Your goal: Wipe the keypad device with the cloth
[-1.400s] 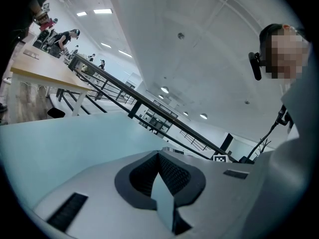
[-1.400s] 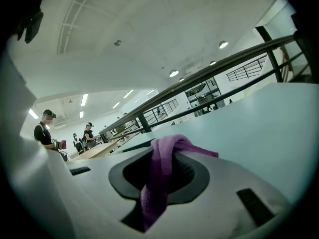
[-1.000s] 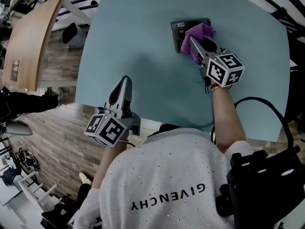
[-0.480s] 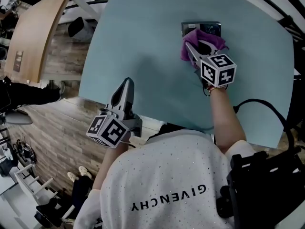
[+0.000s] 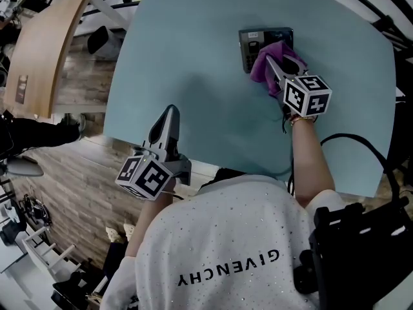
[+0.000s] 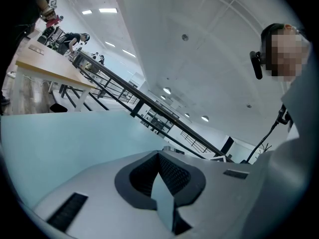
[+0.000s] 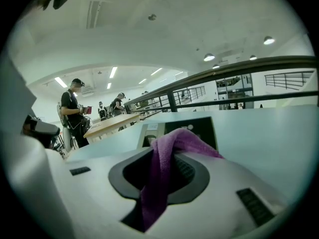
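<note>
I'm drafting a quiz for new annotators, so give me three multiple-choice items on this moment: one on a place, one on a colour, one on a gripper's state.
1. Where does the keypad device stand?
A. on the far part of the table, at the right gripper's tips
B. at the table's near edge
C. off the table

2. What colour is the cloth?
A. yellow
B. purple
C. white

3. How is the left gripper?
A. clamped on the cloth
B. wide open
C. shut, holding nothing

Key:
1 A: the head view shows it far across the table, partly under the cloth.
2 B: it is purple in both the head view and the right gripper view.
3 C: its jaws meet with nothing between them.
</note>
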`<state>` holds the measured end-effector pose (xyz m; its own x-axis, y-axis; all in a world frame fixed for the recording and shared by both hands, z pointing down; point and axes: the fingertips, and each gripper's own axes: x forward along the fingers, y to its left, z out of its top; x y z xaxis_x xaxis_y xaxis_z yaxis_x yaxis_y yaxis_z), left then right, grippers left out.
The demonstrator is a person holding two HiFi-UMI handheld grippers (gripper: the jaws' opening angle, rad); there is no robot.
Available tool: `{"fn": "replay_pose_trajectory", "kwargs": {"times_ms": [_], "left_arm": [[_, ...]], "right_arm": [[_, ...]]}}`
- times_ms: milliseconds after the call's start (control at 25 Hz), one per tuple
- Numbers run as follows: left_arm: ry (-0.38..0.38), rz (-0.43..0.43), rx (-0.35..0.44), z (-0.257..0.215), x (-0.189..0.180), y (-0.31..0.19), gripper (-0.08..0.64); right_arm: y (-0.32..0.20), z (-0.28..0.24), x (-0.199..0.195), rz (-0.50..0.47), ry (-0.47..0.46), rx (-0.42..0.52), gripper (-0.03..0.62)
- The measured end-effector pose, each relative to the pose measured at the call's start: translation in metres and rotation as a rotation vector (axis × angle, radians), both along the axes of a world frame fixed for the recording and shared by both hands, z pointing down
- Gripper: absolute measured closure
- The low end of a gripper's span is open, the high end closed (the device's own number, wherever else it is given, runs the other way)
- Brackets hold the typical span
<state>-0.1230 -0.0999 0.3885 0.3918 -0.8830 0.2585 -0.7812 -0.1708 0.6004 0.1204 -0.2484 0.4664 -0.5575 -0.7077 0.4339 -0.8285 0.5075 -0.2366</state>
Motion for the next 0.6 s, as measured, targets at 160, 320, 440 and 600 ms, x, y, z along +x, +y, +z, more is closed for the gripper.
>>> {"fn": "replay_pose_trajectory", "kwargs": {"times_ms": [160, 320, 440, 600], "left_arm": [[0.002, 0.001, -0.005, -0.001, 0.004, -0.005, 0.56], [-0.002, 0.003, -0.004, -0.001, 0.005, -0.006, 0.56], [-0.005, -0.001, -0.005, 0.001, 0.002, -0.004, 0.56], [-0.008, 0.001, -0.003, 0.003, 0.002, -0.002, 0.56]], "right_arm": [[-0.008, -0.001, 0.028, 0.072, -0.037, -0.012, 0.517], [-0.012, 0.001, 0.048, 0.117, -0.054, -0.011, 0.517], [-0.012, 0.002, 0.054, 0.155, -0.097, -0.011, 0.517], [-0.009, 0.004, 0.061, 0.176, -0.106, -0.009, 0.517]]}}
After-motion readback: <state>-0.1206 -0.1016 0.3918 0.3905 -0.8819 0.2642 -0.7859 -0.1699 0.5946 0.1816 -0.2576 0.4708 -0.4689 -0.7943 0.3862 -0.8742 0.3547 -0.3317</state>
